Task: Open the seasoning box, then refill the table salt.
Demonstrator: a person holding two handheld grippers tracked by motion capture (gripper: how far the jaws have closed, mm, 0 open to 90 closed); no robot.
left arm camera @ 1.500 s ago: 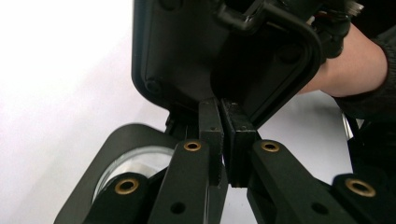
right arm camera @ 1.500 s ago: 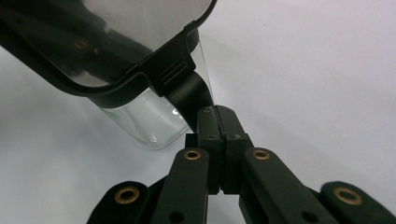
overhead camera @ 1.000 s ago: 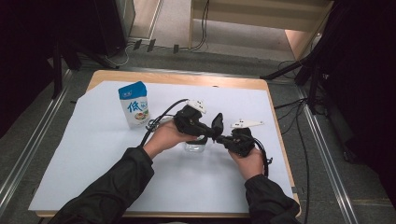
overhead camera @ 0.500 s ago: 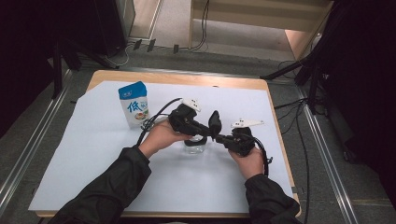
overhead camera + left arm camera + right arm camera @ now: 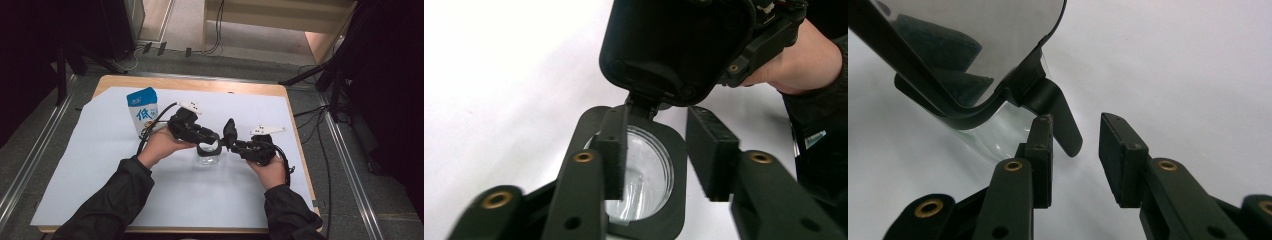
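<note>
White sheet [image 5: 100, 165] under jar [image 5: 209, 159]. Left gripper [image 5: 206, 144] over jar, right gripper [image 5: 235, 145] just right of it, nearer lid tab [image 5: 1060, 117]; both spread, just been opening, nothing pinched.

High view looks down; claw views sit close (sharing the jar [image 5: 644, 175]).

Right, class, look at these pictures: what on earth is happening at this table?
A person works on a clear jar with a hinged black lid, now flipped open, using a gripper in each hand. The left gripper has just been opening, one pad reaching over the jar's mouth; the right gripper has just been opening beside the lid's tab. A milk carton stands on the white sheet.
</note>
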